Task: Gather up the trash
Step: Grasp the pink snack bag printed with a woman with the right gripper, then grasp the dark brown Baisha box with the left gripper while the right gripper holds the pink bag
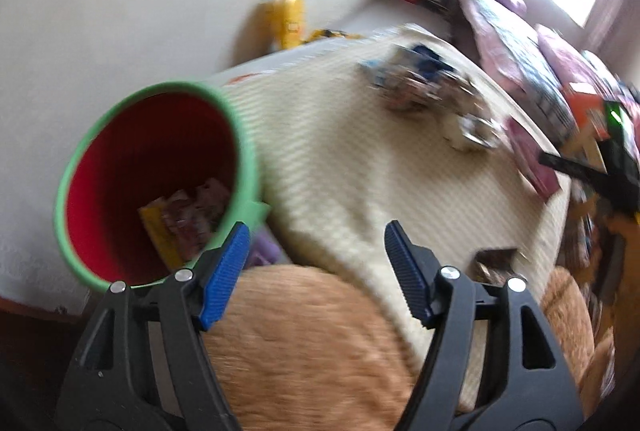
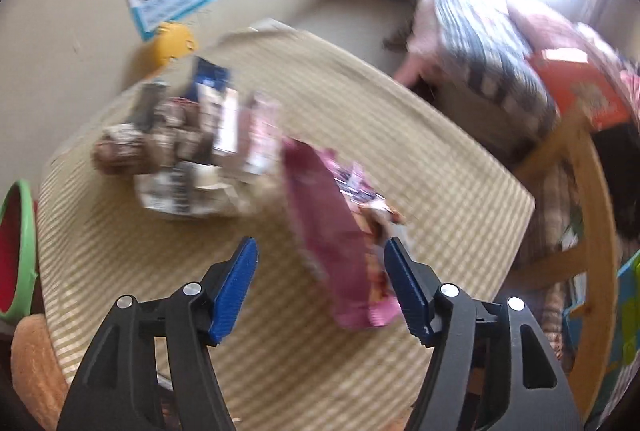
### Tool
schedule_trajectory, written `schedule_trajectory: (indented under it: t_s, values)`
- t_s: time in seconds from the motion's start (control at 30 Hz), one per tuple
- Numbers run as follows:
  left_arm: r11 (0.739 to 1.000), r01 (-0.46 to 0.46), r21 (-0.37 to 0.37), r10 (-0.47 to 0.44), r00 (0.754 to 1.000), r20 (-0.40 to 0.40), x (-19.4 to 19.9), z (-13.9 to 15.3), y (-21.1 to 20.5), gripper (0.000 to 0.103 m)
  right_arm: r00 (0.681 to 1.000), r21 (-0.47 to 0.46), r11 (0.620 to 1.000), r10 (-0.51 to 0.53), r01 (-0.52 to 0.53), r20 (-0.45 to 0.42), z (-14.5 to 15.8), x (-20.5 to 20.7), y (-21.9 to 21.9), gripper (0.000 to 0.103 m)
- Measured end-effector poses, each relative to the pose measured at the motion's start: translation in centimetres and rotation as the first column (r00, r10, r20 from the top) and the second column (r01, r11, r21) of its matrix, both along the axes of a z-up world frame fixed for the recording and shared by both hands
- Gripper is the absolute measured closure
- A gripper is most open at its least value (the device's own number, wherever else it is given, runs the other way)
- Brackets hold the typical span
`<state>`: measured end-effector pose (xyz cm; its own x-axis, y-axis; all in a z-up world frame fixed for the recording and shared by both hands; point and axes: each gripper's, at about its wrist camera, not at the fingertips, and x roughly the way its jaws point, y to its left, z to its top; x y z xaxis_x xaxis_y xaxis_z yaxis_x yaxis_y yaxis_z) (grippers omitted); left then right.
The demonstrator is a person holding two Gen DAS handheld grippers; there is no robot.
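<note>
**Ana:** Cream woven rug [image 2: 400, 159] fills most of both views, spread on the floor of a bedroom with posters on the wall and a bed along the far side. What is the person working on?

**Ben:** Picking wrappers off the rug and dropping them in the bin [image 1: 156, 187], by the look of it. That bin has a green rim and red inside, stands off the rug's near left corner, and already holds a yellow packet and a pinkish one.

**Ana:** And the grippers?

**Ben:** The left gripper [image 1: 320, 271] hangs beside the bin with its jaws wide apart and nothing between them. The right gripper [image 2: 320, 279] is over the rug, jaws just as wide. A maroon snack bag [image 2: 336, 239] lies between them, near the right-hand pad; blur makes it impossible to say whether it touches.

**Ana:** How does the bag look?

**Ben:** Flat, crinkled, glossy film with printed patches at one end. It probably weighs almost nothing and would slip or fold if nipped at an edge.

**Ana:** So the next move?

**Ben:** Likely lowering the right jaws around the bag's middle and closing firmly. A pile of wrappers [image 2: 192, 155] remains toward the rug's far left corner, so the job seems far from finished.
</note>
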<state>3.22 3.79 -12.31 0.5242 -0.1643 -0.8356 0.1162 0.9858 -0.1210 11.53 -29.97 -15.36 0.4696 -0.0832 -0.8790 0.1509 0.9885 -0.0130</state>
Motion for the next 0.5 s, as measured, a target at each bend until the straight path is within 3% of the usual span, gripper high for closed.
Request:
schedule_trajectory:
  t_s: [0.17,0.23,0.3,0.4,0.5]
  values:
    - [0.983,0.176,0.052,-0.177,0.984,0.014,-1.0,-0.2,-5.5,0.031,0.999,0.025,0.999,0.020,-0.019,-0.038,-2.1,0.4,-0.7,0.038]
    - [0.963,0.256,0.091,-0.258,0.966,0.020,-1.5,-0.4,-7.6,0.029,0.999,0.028,0.999,0.027,-0.026,-0.027,-2.2,0.3,-0.8,0.052]
    - [0.934,0.336,0.120,-0.340,0.940,0.017,-1.9,-0.7,-9.7,0.027,0.999,0.083,0.996,0.036,-0.034,-0.026,-2.2,-0.1,-1.0,0.088]
    - [0.901,0.418,0.114,-0.417,0.908,-0.038,-1.9,-1.8,-12.2,0.025,1.000,0.141,0.990,0.023,-0.024,0.011,-1.4,-1.2,-1.2,0.095]
    - [0.886,0.449,0.112,-0.443,0.893,-0.077,-2.0,-2.9,-14.1,0.024,0.998,0.193,0.981,0.017,-0.029,0.060,0.0,-3.0,-1.1,0.095]
